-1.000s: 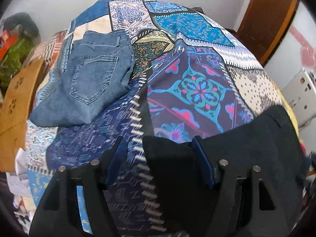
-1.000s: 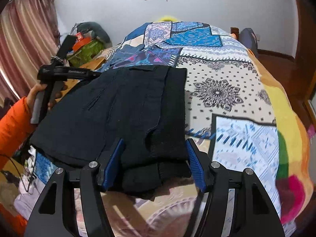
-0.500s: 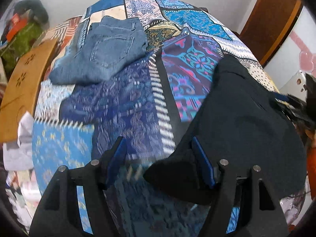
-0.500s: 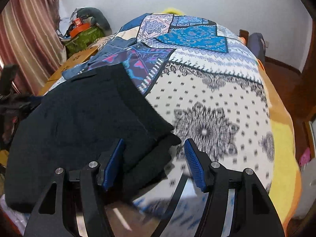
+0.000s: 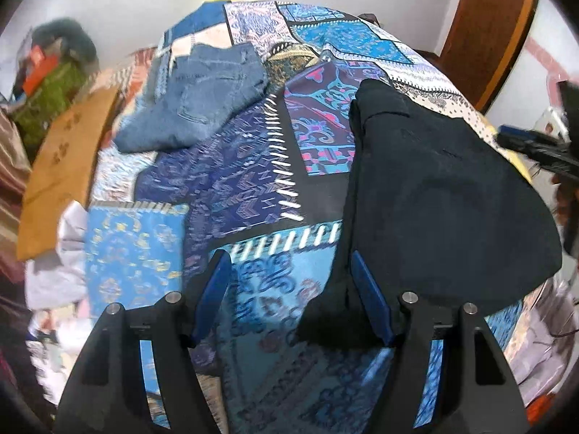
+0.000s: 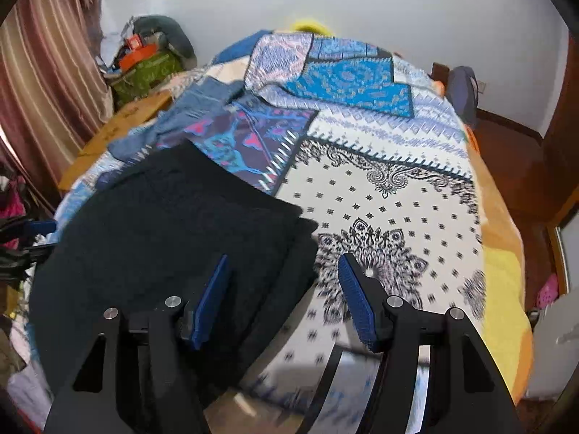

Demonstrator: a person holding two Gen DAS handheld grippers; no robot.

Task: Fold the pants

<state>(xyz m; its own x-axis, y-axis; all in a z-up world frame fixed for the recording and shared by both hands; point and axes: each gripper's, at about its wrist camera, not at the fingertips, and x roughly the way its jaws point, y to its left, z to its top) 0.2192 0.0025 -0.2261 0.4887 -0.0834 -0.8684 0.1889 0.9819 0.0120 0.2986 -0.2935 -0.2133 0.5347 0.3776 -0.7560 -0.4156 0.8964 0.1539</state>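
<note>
The black pants (image 5: 445, 188) lie folded into a flat dark pad on the patchwork bedspread (image 5: 235, 181). My left gripper (image 5: 289, 255) hovers open at their left edge. A bottom corner of the cloth reaches in by its right finger, and neither pad presses on it. In the right wrist view the pants (image 6: 163, 231) fill the lower left. My right gripper (image 6: 284, 258) stands open over their right edge, its left finger above the cloth and its right finger above the bedspread (image 6: 380, 188). Each gripper shows at the other view's edge.
Folded blue jeans (image 5: 202, 94) lie farther up the bed, near its left side (image 6: 195, 108). A cardboard box (image 5: 65, 159) and a green bag (image 5: 47, 90) stand beside the bed. A striped curtain (image 6: 43, 83) hangs on the left, and a wooden door (image 5: 488, 25) is at the right.
Both grippers have pulled back and away from each other. The black pants slid from between the jaws toward the right in the left view and toward the left in the right view.
</note>
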